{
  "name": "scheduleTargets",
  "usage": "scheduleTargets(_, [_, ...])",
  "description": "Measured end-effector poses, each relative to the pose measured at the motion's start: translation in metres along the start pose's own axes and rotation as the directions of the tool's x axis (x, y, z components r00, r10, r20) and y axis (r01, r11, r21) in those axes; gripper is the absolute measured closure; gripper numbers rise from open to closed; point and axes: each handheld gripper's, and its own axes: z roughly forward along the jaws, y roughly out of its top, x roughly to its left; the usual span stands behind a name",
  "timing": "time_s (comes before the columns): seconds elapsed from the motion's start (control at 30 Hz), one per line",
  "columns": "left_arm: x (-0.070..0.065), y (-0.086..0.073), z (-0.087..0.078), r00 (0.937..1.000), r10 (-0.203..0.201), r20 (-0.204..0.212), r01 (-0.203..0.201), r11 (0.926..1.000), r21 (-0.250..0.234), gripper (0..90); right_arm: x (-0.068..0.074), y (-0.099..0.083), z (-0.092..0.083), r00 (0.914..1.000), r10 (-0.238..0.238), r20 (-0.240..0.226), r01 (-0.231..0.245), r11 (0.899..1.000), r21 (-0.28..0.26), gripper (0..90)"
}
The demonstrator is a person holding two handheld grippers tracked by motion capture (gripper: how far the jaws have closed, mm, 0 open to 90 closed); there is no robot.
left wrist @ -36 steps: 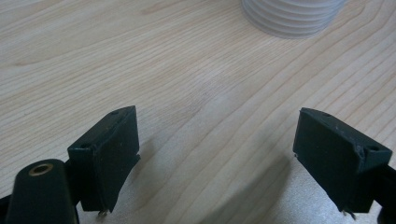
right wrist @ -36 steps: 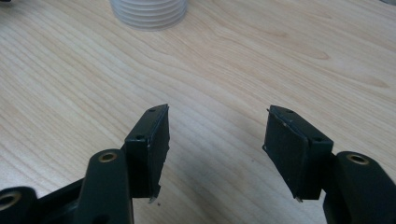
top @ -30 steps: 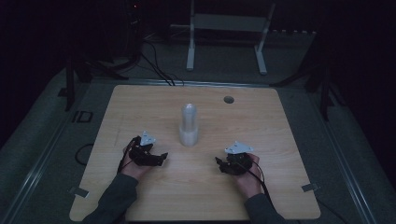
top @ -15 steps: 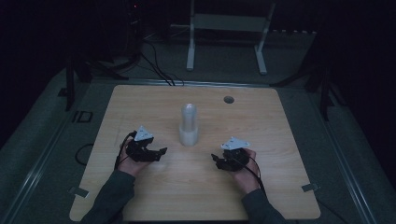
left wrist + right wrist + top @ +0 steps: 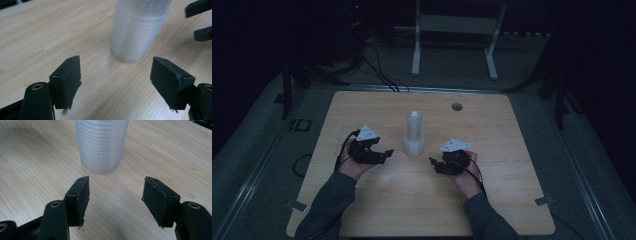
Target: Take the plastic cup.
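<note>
The stack of clear cups (image 5: pixel 414 134) stands upright near the middle of the table (image 5: pixel 362 107) and is the 1 obstacle on it. Bare wood lies all round the stack: behind it up to the small round hole (image 5: pixel 457 106) near the far edge, and in front of it down to the near edge. The left tongs (image 5: pixel 379 152) and the right tongs (image 5: pixel 437 164) flank the stack, each just short of it with open wood between, jaws apart and nothing between them.

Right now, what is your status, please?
Left hand-held gripper open, jaws just narrowed, empty. Right hand-held gripper open, empty. Cup stack upright, untouched. Path clear.
</note>
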Motion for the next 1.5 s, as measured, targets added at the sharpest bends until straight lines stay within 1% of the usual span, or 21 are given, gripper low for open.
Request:
scheduleTargets(0.03, [-0.001, 0.006, 0.000, 0.9999, 0.010, 0.005, -0.010, 0.9999, -0.004, 24.8, 0.000, 0.002, 0.001, 1.0000, -0.001, -0.002, 0.001, 1.000, -0.003, 37.9])
scheduleTargets(0.1, [-0.002, 0.008, 0.000, 0.9999, 0.015, 0.007, -0.015, 0.9999, -0.008, 24.7, 0.000, 0.003, 0.002, 1.0000, 0.002, -0.006, -0.002, 1.000, -0.005, 37.8])
scheduleTargets(0.13, [-0.003, 0.014, -0.001, 0.9996, 0.024, 0.018, -0.023, 0.9996, -0.014, 24.8, -0.001, 0.006, 0.005, 0.9999, 0.006, -0.013, -0.006, 1.000, -0.010, 37.4])
scheduleTargets(0.27, [-0.005, 0.022, -0.002, 0.9988, 0.038, 0.032, -0.037, 0.9990, -0.023, 24.8, -0.001, 0.010, 0.007, 0.9997, 0.010, -0.023, -0.010, 1.000, -0.020, 37.4])
scheduleTargets(0.43, [-0.007, 0.039, -0.003, 0.9970, 0.058, 0.050, -0.056, 0.9975, -0.043, 24.8, 0.002, 0.018, 0.013, 0.9993, -0.006, -0.037, 0.005, 0.999, -0.034, 36.6])
scheduleTargets(0.47, [-0.007, 0.039, -0.003, 0.9970, 0.058, 0.050, -0.056, 0.9975, -0.043, 24.8, 0.002, 0.018, 0.013, 0.9993, -0.006, -0.037, 0.005, 0.999, -0.034, 36.6])
scheduleTargets(0.53, [-0.008, 0.048, -0.003, 0.9958, 0.066, 0.062, -0.063, 0.9964, -0.057, 24.7, 0.004, 0.022, 0.016, 0.9990, -0.014, -0.043, 0.012, 0.999, -0.045, 36.3])
scheduleTargets(0.57, [-0.008, 0.048, -0.003, 0.9958, 0.066, 0.062, -0.063, 0.9964, -0.057, 24.7, 0.004, 0.022, 0.016, 0.9990, -0.014, -0.043, 0.012, 0.999, -0.045, 36.3])
scheduleTargets(0.6, [-0.009, 0.054, -0.002, 0.9951, 0.076, 0.063, -0.072, 0.9955, -0.062, 24.8, 0.005, 0.025, 0.018, 0.9988, -0.019, -0.045, 0.016, 0.998, -0.054, 36.2])
scheduleTargets(0.63, [-0.009, 0.054, -0.002, 0.9951, 0.076, 0.063, -0.072, 0.9955, -0.062, 24.8, 0.005, 0.026, 0.018, 0.9988, -0.018, -0.046, 0.015, 0.998, -0.054, 36.3])
scheduleTargets(0.67, [-0.010, 0.060, -0.002, 0.9947, 0.079, 0.066, -0.074, 0.9946, -0.073, 24.8, 0.006, 0.027, 0.019, 0.9987, -0.017, -0.048, 0.014, 0.998, -0.055, 36.3])
scheduleTargets(0.7, [-0.010, 0.060, -0.002, 0.9947, 0.079, 0.066, -0.074, 0.9946, -0.073, 24.7, 0.006, 0.028, 0.019, 0.9986, -0.018, -0.049, 0.015, 0.998, -0.055, 36.3])
scheduleTargets(0.73, [-0.010, 0.065, -0.001, 0.9947, 0.081, 0.064, -0.075, 0.9935, -0.086, 24.7, 0.007, 0.029, 0.020, 0.9985, -0.019, -0.051, 0.016, 0.998, -0.057, 36.3])
scheduleTargets(0.77, [-0.010, 0.065, -0.001, 0.9947, 0.081, 0.064, -0.075, 0.9935, -0.086, 24.6, 0.007, 0.029, 0.021, 0.9984, -0.023, -0.051, 0.020, 0.998, -0.057, 36.3])
scheduleTargets(0.8, [-0.010, 0.071, -0.001, 0.9942, 0.083, 0.068, -0.077, 0.9929, -0.090, 24.7, 0.008, 0.030, 0.022, 0.9985, -0.020, -0.050, 0.017, 0.998, -0.057, 36.3])
scheduleTargets(0.87, [-0.010, 0.073, 0.000, 0.9939, 0.087, 0.068, -0.080, 0.9924, -0.094, 24.6, 0.008, 0.031, 0.022, 0.9985, -0.022, -0.051, 0.019, 0.998, -0.058, 36.3])
scheduleTargets(0.9, [-0.010, 0.078, 0.001, 0.9937, 0.091, 0.067, -0.084, 0.9915, -0.100, 24.6, 0.008, 0.032, 0.023, 0.9986, -0.021, -0.049, 0.018, 0.998, -0.061, 36.3])
scheduleTargets(1.07, [-0.012, 0.087, 0.003, 0.9918, 0.108, 0.069, -0.100, 0.9890, -0.109, 24.6, 0.007, 0.032, 0.025, 0.9987, -0.015, -0.048, 0.012, 0.998, -0.066, 36.3])
scheduleTargets(1.23, [-0.017, 0.098, 0.011, 0.9879, 0.134, 0.077, -0.125, 0.9855, -0.115, 24.0, 0.007, 0.033, 0.028, 0.9985, -0.012, -0.053, 0.008, 0.997, -0.071, 35.6])
scheduleTargets(1.37, [-0.020, 0.102, 0.019, 0.9866, 0.138, 0.087, -0.128, 0.9858, -0.108, 22.9, 0.006, 0.033, 0.029, 0.9984, -0.007, -0.057, 0.003, 0.997, -0.078, 33.6])
scheduleTargets(1.5, [-0.021, 0.103, 0.026, 0.9869, 0.134, 0.089, -0.125, 0.9866, -0.106, 22.5, 0.005, 0.033, 0.030, 0.9981, -0.005, -0.061, 0.000, 0.997, -0.082, 31.5])
